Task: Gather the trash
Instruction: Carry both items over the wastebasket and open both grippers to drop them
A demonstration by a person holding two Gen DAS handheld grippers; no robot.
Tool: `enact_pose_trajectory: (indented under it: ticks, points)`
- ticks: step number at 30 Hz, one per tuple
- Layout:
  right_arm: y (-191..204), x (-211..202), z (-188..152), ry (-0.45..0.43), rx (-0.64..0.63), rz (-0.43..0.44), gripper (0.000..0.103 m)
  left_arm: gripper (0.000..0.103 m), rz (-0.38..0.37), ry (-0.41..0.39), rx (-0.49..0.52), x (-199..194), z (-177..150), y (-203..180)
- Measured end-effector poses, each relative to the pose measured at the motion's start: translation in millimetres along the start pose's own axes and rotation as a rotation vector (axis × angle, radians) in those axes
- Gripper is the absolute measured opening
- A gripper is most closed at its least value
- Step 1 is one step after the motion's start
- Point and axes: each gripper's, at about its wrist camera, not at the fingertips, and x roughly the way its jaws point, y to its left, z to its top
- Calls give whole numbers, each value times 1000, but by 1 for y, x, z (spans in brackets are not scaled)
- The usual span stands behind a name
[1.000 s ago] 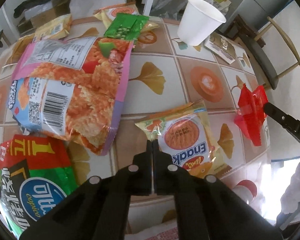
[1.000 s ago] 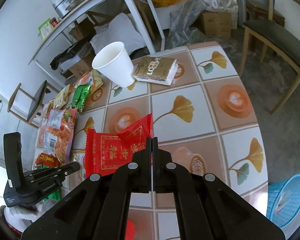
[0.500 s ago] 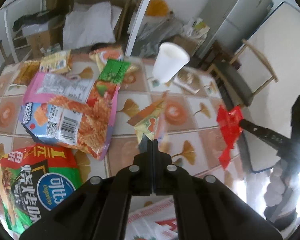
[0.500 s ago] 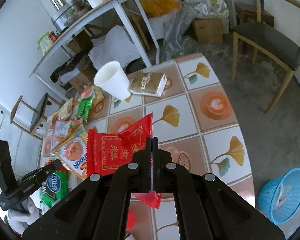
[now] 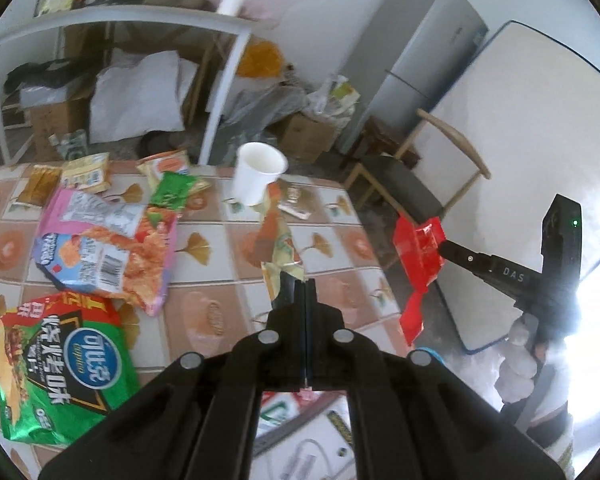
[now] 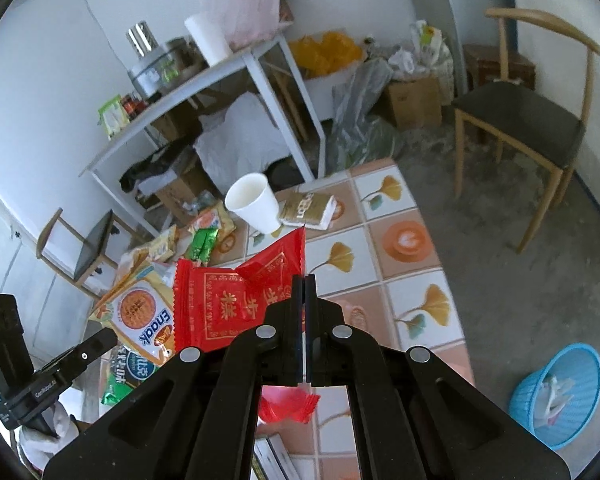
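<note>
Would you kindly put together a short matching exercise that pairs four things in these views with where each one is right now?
Things:
1. red wrapper
2. Enaak snack packet
3. white paper cup
4. blue basket

Places:
A. on the floor beside the table
B. tilted on the table beside a flat brown packet
C. pinched in the left gripper
D. pinched in the right gripper

Pairs: 1-D, 2-C, 3-B, 4-A
</note>
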Motion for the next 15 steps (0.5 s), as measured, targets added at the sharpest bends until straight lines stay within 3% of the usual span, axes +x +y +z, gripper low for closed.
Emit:
enact_pose_trajectory:
  ticks: [8,15]
  points:
    - [-86,-77,-28,-98,127,-63,0,0,-150,73,97,21,-17,-87]
    - [-215,-150,-82,-155,351,-208,0,0,-301,234,267,85,-52,-219]
